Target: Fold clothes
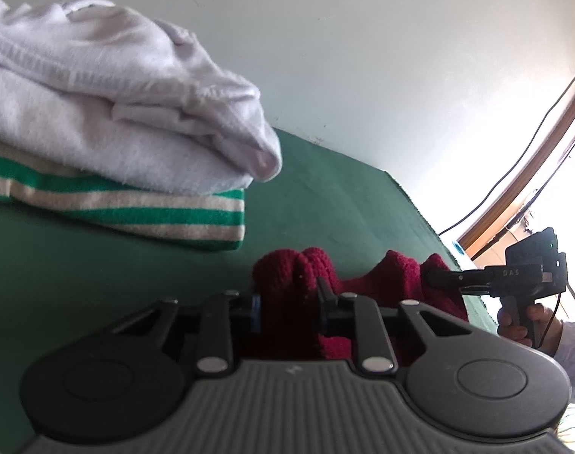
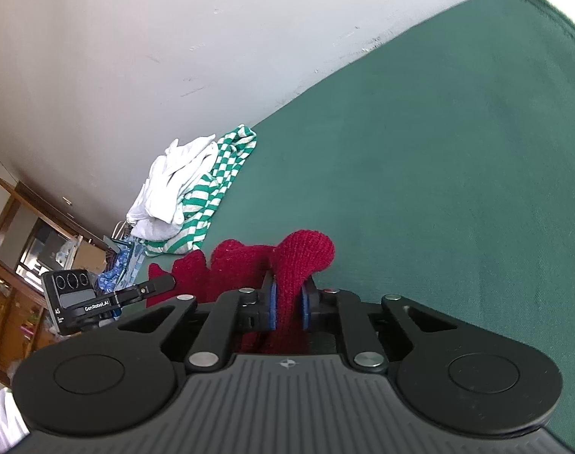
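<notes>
A dark red knitted garment [image 1: 298,276] is bunched low over the green table cover [image 1: 98,276]. My left gripper [image 1: 289,300] is shut on one bunched end of it, the wool squeezed between its fingers. My right gripper [image 2: 287,302] is shut on the other end of the red garment [image 2: 302,261], blue pads pressing both sides. In the left wrist view the right gripper [image 1: 438,278] reaches in from the right, held by a hand [image 1: 529,321]. In the right wrist view the left gripper [image 2: 162,285] comes in from the left and meets the red cloth.
A folded white garment [image 1: 109,106] lies on a green-and-cream striped one [image 1: 136,208] at the left, near the wall; the same pile [image 2: 185,196] shows far left in the right wrist view. The green cover [image 2: 438,189] stretches wide to the right. Wooden furniture [image 2: 15,257] stands beyond the table's left end.
</notes>
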`<state>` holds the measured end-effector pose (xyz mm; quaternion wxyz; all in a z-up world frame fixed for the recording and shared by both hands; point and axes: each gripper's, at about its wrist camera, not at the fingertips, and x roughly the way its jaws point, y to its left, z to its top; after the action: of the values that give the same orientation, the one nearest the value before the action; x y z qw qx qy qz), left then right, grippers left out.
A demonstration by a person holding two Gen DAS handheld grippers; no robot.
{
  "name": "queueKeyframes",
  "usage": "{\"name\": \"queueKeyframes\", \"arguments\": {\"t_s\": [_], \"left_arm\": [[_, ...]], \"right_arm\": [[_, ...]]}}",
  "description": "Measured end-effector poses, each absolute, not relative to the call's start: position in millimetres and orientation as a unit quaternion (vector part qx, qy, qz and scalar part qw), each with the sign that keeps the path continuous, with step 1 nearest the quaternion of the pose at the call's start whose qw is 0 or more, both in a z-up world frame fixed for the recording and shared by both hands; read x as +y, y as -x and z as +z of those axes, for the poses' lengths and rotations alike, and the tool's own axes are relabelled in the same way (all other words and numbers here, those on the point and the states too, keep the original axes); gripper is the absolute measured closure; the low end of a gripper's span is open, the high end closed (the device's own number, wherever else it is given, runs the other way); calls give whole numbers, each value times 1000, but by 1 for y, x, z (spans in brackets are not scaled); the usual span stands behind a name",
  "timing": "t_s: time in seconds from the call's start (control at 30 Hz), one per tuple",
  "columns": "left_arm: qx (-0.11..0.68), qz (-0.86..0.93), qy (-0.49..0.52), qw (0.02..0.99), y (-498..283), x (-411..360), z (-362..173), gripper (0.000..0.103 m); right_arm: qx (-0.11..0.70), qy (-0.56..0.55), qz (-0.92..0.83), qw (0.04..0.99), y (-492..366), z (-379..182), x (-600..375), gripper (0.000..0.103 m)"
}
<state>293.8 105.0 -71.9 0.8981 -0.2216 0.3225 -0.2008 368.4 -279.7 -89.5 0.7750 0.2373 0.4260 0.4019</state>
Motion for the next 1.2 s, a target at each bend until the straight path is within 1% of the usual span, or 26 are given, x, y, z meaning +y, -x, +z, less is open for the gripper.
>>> {"name": "queueKeyframes", "arguments": {"t_s": [0.07, 0.3, 0.63, 0.7, 0.83, 1.07, 1.2], "left_arm": [[319, -207, 225, 897, -293, 106, -67, 81], [300, -226, 228, 898, -282, 105, -39, 81], [270, -248, 205, 908, -226, 107, 4, 81], [264, -252, 201, 909, -213, 116, 15, 81], [253, -263, 194, 911, -189, 110, 25, 81], [236, -295, 201, 904, -135, 104, 37, 81], [241, -313, 198, 897, -107, 94, 37, 81]], "right_arm": [[418, -248, 414, 770, -368, -81, -281, 91], [399, -235, 447, 766, -355, -45, -279, 91], [372, -229, 476, 763, -313, -1, -280, 91], [368, -226, 480, 763, -303, 5, -282, 91], [360, -230, 488, 761, -286, 13, -289, 91], [355, -234, 516, 743, -252, 22, -307, 91], [362, -229, 534, 729, -231, 25, -317, 91]]}}
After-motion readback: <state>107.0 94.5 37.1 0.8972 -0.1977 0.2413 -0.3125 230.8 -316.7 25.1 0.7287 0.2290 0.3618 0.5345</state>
